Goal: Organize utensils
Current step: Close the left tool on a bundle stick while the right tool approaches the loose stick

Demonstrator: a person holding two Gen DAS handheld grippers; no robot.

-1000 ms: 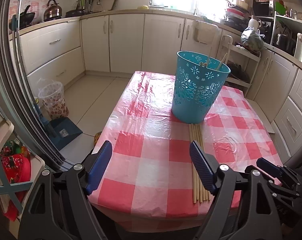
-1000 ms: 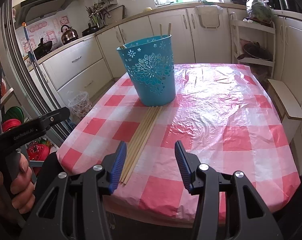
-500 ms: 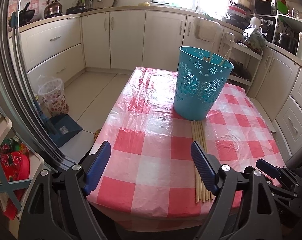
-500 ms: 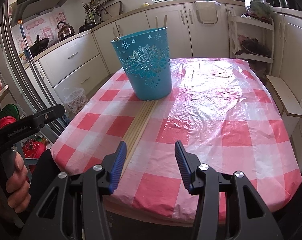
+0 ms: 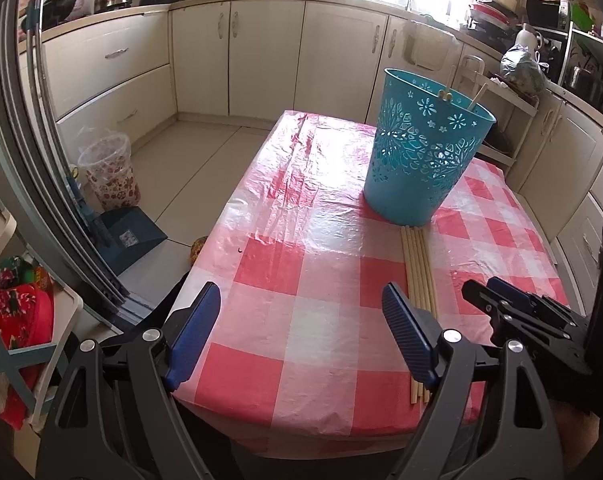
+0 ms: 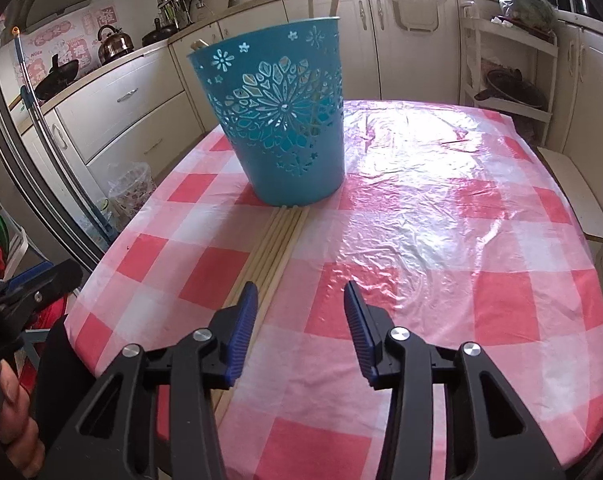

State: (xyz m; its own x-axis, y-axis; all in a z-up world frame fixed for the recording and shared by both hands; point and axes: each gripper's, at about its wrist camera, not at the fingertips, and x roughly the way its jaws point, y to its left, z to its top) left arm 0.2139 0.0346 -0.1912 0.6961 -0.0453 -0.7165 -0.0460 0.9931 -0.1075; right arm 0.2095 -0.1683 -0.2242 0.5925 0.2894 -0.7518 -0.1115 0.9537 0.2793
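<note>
Surroundings: I see a table covered with a red-and-white checked plastic cloth, cream kitchen cabinets behind it, a clear patterned waste bin and a blue dustpan on the floor at the left of the left wrist view.
Basket: a teal plastic basket with cut-out flower patterns stands upright at the centre right of that view, with a few stick ends showing above its rim.
Chopsticks: a bundle of pale wooden chopsticks lies flat on the cloth, one end touching the basket's base, the other near the table's lower edge.
In the way: the basket blocks the far end of the bundle; my right gripper's left finger covers part of its near end.
View differences: the right wrist view shows the basket's big flower face and a white open shelf rack at the upper right; only the left wrist view shows the dustpan.
Left gripper: released, jaws wide apart, nothing held, over the near table edge, bundle just right of its right finger.
Right gripper: released, moderately open, empty, bundle passing under its left finger; whether it touches I cannot tell.
</note>
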